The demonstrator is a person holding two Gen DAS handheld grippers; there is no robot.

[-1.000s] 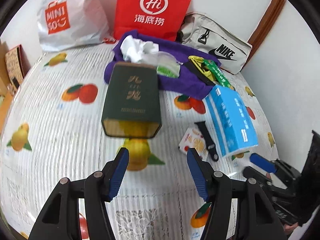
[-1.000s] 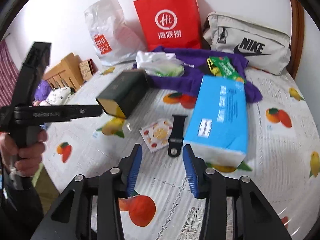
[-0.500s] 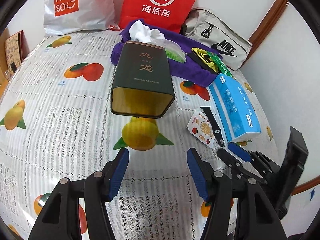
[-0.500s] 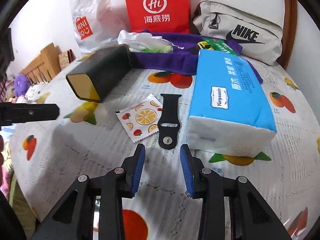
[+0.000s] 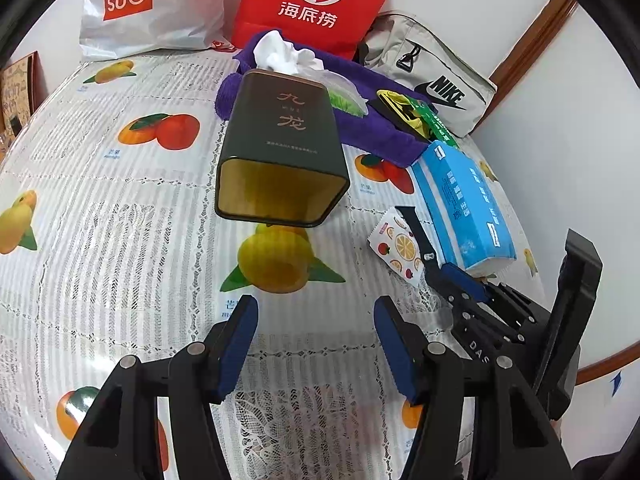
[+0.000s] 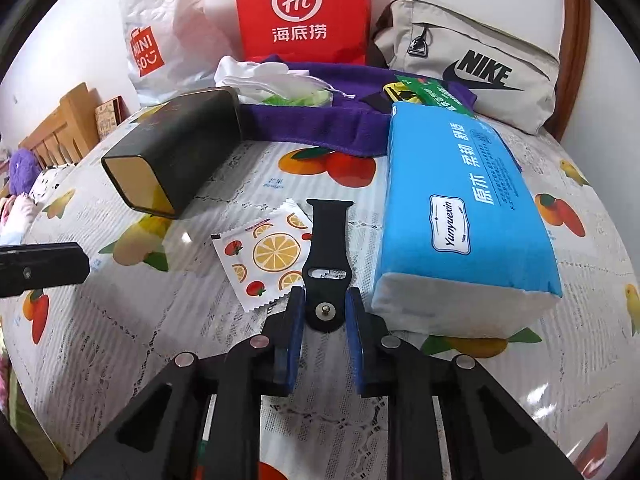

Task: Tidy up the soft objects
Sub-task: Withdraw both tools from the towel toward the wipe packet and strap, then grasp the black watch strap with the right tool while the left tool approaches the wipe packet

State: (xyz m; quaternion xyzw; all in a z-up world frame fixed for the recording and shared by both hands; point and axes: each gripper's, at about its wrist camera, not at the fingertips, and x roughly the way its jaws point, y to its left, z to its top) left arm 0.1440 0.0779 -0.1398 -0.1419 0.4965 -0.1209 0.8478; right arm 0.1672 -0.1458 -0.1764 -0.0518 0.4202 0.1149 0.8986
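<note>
1. On the fruit-print bench [image 5: 120,248], left wrist view: left gripper [image 5: 316,320] hovers with its fingers [image 5: 240,332] spread apart and nothing between them. Ahead lies a dark green tin [image 5: 280,148] on its side, open end facing the camera. Behind it, a purple towel [image 5: 376,136]; to the right, a blue tissue pack [image 5: 460,200]. Right gripper [image 5: 460,276] sits low at the right edge, at the near end of the black watch strap [image 5: 416,228].
2. Right wrist view: right gripper [image 6: 324,312] has just been closing; its fingers [image 6: 296,320] now flank the pin end of the strap [image 6: 328,248], pads against its sides. Strap lies flat on the bench, overlapping a fruit-print sachet [image 6: 264,256], just left of the tissue pack [image 6: 460,208]. Tin [image 6: 176,152] at upper left.
</note>
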